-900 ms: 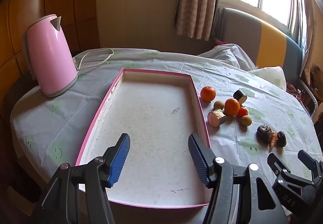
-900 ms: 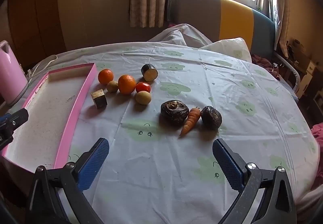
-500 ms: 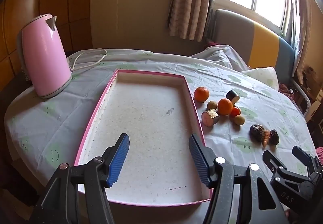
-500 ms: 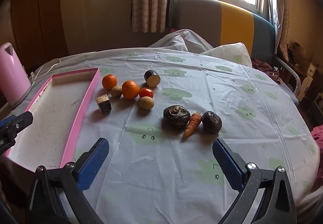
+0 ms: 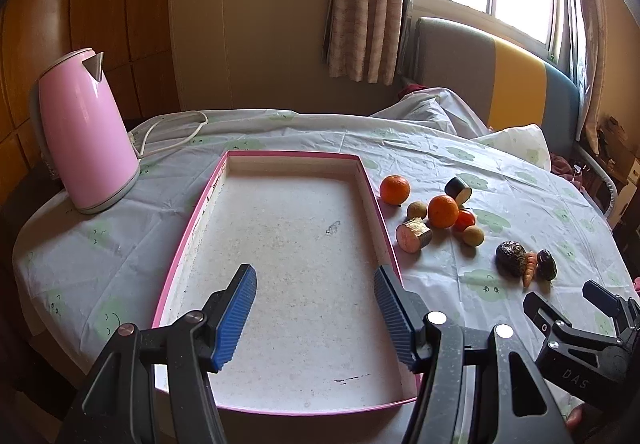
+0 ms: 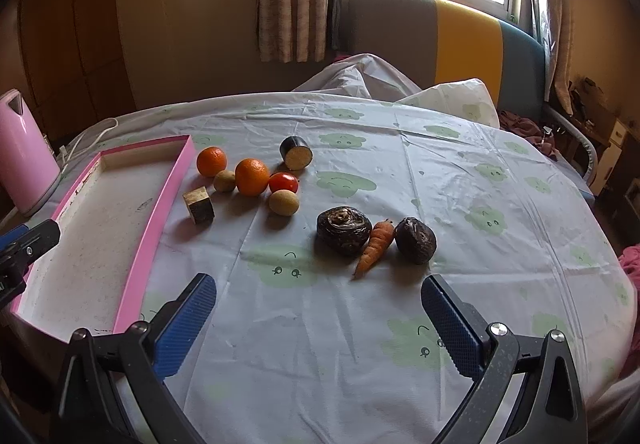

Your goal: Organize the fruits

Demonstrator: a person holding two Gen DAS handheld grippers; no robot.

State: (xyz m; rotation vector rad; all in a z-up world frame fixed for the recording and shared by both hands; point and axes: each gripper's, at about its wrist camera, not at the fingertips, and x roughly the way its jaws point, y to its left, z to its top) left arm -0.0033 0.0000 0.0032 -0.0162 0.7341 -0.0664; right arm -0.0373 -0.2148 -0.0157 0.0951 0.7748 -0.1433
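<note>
Left of the frame, the pink tray holds nothing; every fruit, including both oranges, waits on the table, both grippers' fingers spread and unladen.

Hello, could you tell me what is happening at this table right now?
A person holds two grippers over a round table, sorting produce. The left gripper hangs open over the pink tray, which holds nothing. The right gripper is open too, in front of the carrot. The oranges, tomato and the other pieces all lie on the tablecloth.
</note>
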